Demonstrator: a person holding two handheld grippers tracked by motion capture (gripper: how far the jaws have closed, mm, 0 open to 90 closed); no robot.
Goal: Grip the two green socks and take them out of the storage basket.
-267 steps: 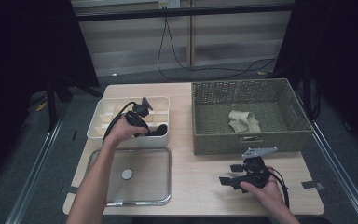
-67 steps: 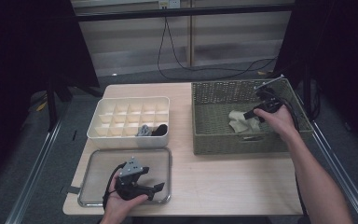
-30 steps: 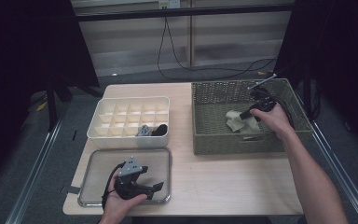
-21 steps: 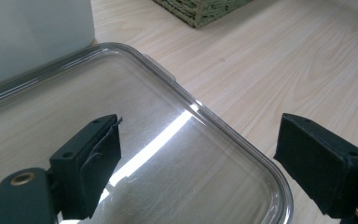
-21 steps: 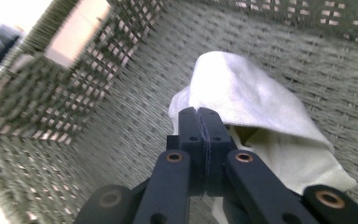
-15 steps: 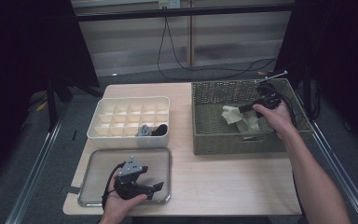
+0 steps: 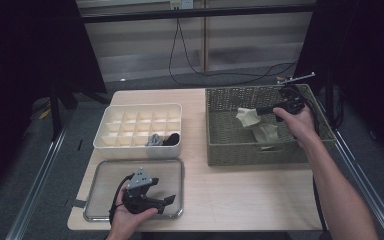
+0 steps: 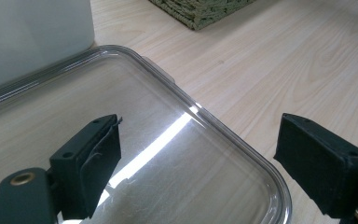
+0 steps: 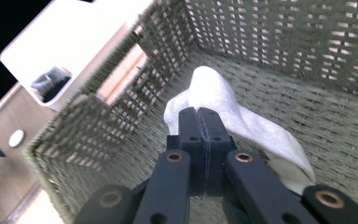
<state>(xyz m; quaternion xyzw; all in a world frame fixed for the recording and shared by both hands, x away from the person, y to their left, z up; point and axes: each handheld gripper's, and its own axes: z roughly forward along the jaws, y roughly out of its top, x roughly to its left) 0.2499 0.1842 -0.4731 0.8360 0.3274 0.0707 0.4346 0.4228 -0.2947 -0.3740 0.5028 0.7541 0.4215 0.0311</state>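
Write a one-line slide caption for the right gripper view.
Right gripper, jaws shut on a white sock, lifting it inside the woven basket.

White sock (image 9: pixel 223 105) hangs lifted above the wicker basket (image 7: pixel 230 135) floor, seemingly pinched.

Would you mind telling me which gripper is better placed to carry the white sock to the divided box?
Probably the right gripper: its jaws are shut on the white sock above the basket. The left gripper sits open over the lid.
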